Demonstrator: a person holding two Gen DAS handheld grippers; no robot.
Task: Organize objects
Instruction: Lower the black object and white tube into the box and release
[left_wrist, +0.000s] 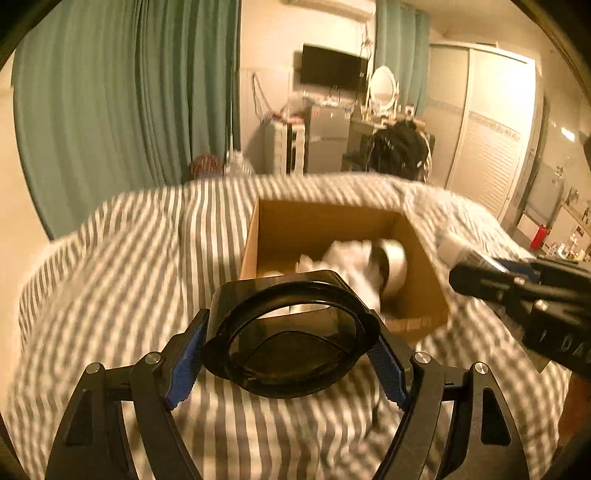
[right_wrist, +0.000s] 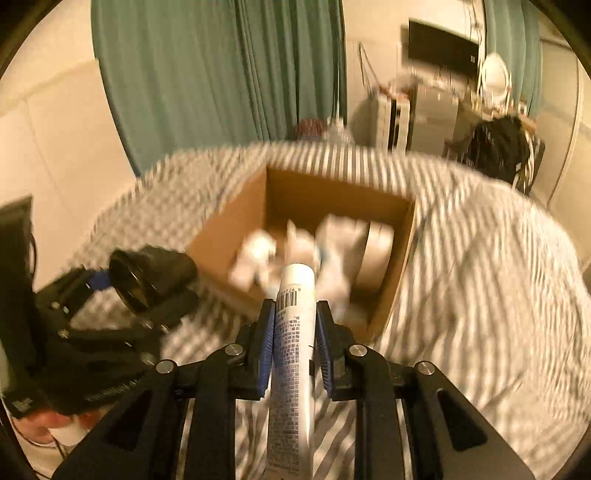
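Note:
An open cardboard box (left_wrist: 258, 236) sits on a striped bed and shows in the right wrist view too (right_wrist: 236, 221). Inside are white items (left_wrist: 347, 258) and a roll of tape (left_wrist: 393, 266). My left gripper (left_wrist: 291, 354) is shut on a dark round container (left_wrist: 291, 332), held just before the box's near edge. My right gripper (right_wrist: 295, 332) is shut on a white tube (right_wrist: 293, 332) with a barcode and printed text, its tip over the box's near side. The right gripper also shows in the left wrist view (left_wrist: 517, 288), and the left gripper in the right wrist view (right_wrist: 122, 291).
The grey-and-white striped bedcover (left_wrist: 147, 258) spreads all round the box. Green curtains (left_wrist: 129, 92) hang behind. A dresser with a mirror (left_wrist: 382, 86), a wall TV (left_wrist: 332, 68), a black bag (left_wrist: 399, 147) and a white wardrobe (left_wrist: 491, 140) stand at the back.

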